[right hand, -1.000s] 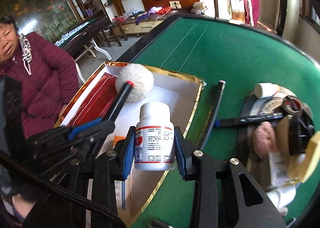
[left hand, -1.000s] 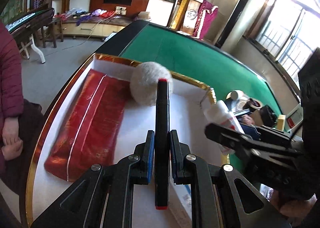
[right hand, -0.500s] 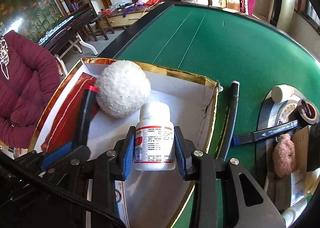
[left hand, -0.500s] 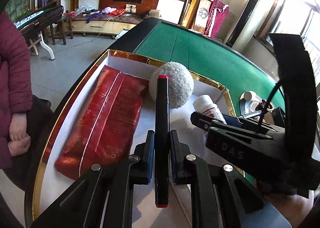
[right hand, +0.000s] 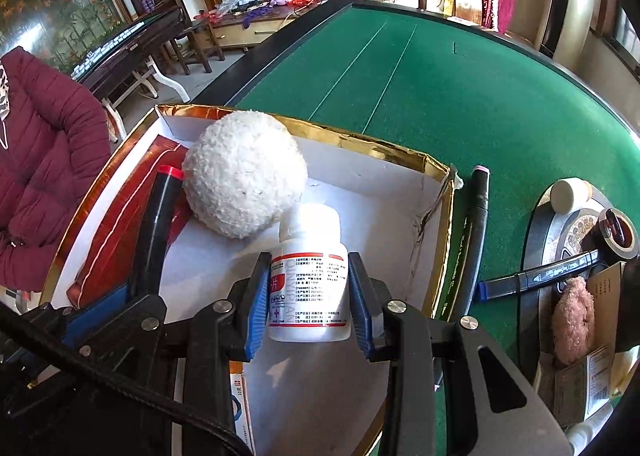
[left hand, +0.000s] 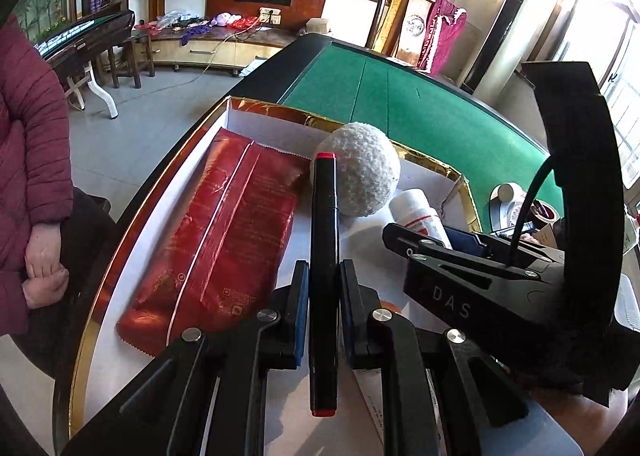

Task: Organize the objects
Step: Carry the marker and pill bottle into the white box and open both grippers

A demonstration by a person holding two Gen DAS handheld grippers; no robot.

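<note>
Entry, both hands over the gold-edged box (right hand: 384,151) at the near edge of the green worktop (right hand: 460,87)

Left tool (left hand: 324,320): pressed together on a black marker (left hand: 324,256) with red ends, held lengthwise between the pads, its far tip in front of the white fluffy ball (left hand: 362,169); a second ago it hung in much the same place over the box floor

Right tool (right hand: 308,296): pinching a white pill bottle (right hand: 310,276) by its labelled body, cap pointing away from me. A second ago the bottle hung over the box's right-hand rim; now I have it down inside, cap close against the ball, though I cannot tell whether its base rests on the white floor

Already in the box: red foil packet (left hand: 224,232) flat along the left side, the ball at the far end

Left outside: a second black marker (right hand: 474,240) lying along the right wall, a blue-capped marker (right hand: 540,274) and a pink fluffy piece (right hand: 572,320) on the round tray (right hand: 538,223)

Judgement: the bottle looks ready to be let go beside the ball; the marker follows, likely in the gap between packet and ball
</note>
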